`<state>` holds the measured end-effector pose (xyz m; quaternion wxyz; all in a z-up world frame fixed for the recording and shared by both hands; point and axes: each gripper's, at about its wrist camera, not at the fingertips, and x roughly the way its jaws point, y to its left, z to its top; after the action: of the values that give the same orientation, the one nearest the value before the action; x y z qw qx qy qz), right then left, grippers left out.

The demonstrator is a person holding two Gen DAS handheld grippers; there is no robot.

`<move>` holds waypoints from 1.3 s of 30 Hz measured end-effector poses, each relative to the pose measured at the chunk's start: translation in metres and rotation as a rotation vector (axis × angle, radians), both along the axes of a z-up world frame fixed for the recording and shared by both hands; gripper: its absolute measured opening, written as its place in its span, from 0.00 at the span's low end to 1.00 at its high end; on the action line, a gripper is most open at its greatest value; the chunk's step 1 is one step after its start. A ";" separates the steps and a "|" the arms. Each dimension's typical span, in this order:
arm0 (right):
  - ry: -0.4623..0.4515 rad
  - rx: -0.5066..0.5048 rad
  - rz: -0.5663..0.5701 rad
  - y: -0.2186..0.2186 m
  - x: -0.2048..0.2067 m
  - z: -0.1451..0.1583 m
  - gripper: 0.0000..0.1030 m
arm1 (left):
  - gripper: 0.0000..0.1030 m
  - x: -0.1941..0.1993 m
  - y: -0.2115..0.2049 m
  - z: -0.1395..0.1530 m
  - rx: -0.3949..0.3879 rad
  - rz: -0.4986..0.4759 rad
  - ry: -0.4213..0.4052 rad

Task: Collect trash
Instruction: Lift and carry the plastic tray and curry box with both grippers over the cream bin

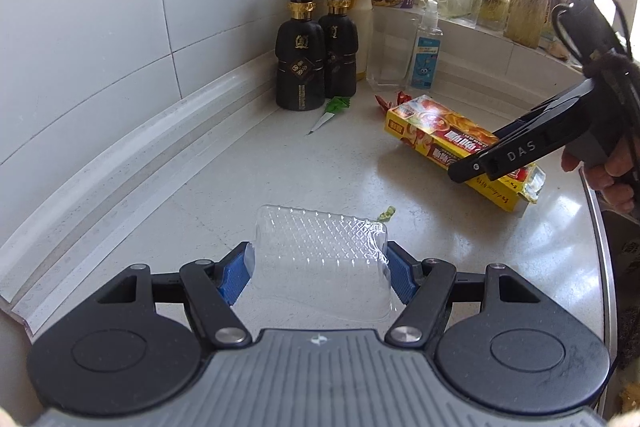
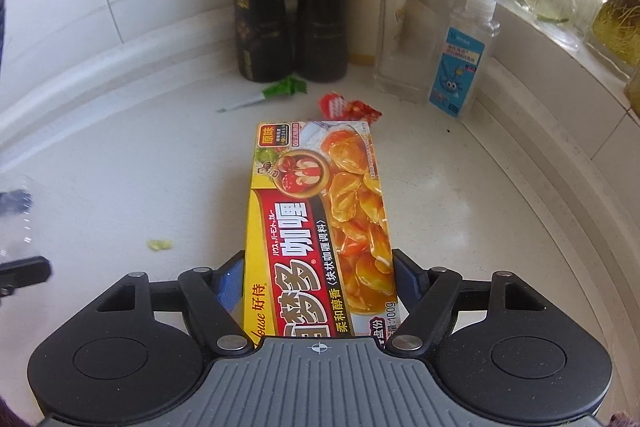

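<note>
The curry box (image 2: pixel 320 223) lies flat on the counter (image 2: pixel 120 167) with its long axis running straight away from the right gripper (image 2: pixel 320 279), in line with the way that gripper points, and its near end sits between the two blue pads (image 2: pixel 230 285). The pads stand at either long side of the box, very close to the cardboard; whether they already press on it cannot be told for sure, so the jaws read as set around the box, not clamped on it. The left gripper (image 1: pixel 318 271) is clamped on a clear plastic tray (image 1: pixel 320 255), its blue pads against the tray's two sides, so the right hand is the nearer and the only free one for the box. Judged from this, the coming move is to close across the short width of the box and lift it. The right wrist view shows the fit of box to jaws, and beyond the far end a red wrapper (image 2: pixel 348 107) and a green stalk scrap (image 2: pixel 272 93). The left wrist view shows the right gripper (image 1: pixel 476 167) from the side, slanting down onto the torn end of the box (image 1: pixel 436 135), and a small green scrap (image 1: pixel 387 214) just beyond the tray.
</note>
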<state>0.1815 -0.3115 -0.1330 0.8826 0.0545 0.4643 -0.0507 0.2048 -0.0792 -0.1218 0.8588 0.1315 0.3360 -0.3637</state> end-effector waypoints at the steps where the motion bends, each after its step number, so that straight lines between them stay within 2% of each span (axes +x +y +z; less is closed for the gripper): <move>1: -0.004 0.004 -0.004 0.002 -0.002 0.004 0.72 | 0.64 0.000 0.001 0.001 0.002 0.004 0.000; 18: -0.015 -0.009 0.041 0.072 -0.043 0.056 0.72 | 0.64 -0.022 0.041 0.022 0.012 0.127 0.045; 25: 0.010 0.035 0.078 0.117 -0.053 0.062 0.72 | 0.64 -0.038 0.074 0.026 0.010 0.203 0.074; 39: 0.035 0.094 0.251 0.230 -0.057 0.067 0.72 | 0.64 -0.061 0.156 0.018 0.003 0.383 0.137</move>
<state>0.1243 -0.0814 -0.0660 0.8702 0.0363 0.4846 0.0810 0.1440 0.0768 -0.1034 0.8872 0.0412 0.4130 -0.2014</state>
